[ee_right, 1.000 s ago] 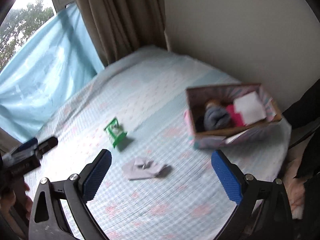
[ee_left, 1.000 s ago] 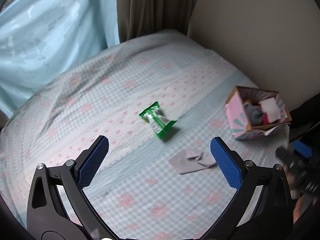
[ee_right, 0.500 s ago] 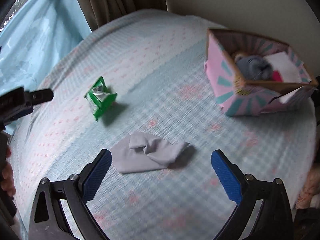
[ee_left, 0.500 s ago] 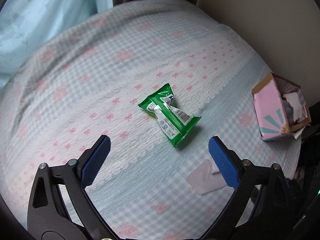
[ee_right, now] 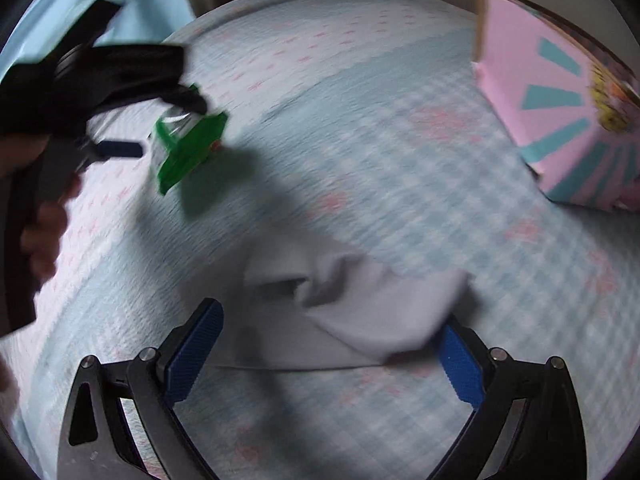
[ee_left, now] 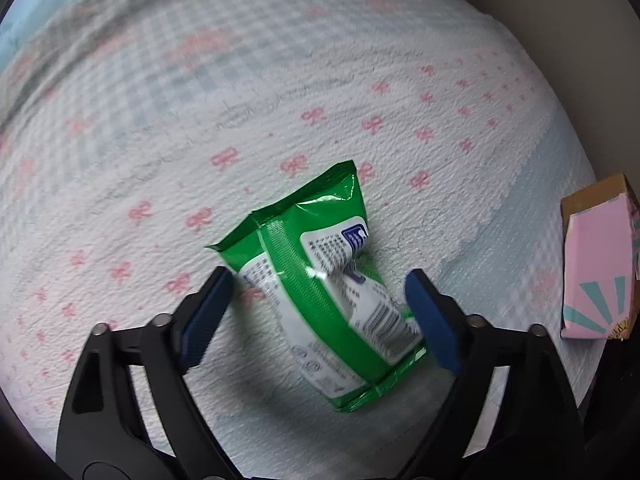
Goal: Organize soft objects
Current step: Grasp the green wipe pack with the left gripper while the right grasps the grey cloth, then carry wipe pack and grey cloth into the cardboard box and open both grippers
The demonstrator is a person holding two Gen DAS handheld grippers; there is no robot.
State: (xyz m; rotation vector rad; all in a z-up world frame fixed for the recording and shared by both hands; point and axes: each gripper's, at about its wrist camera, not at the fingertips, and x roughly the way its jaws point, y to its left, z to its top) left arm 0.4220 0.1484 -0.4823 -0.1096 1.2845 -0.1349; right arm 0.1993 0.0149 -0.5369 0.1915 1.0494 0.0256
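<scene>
L tool (ee_left: 318, 312): jaws closing, green wipes pack (ee_left: 320, 280) seen betw. blue pads, not yet pressed; pack lies on bedspread (ee_left: 240, 120). R tool (ee_right: 328, 354): jaws spread wide, nothing gripped; grey cloth (ee_right: 360, 312) is straddled, crumpled, flat on bed, its R corner against R pad. Pink box (ee_right: 560, 120) is set well off to R. L hand (ee_right: 40, 220) seen at L edge.
</scene>
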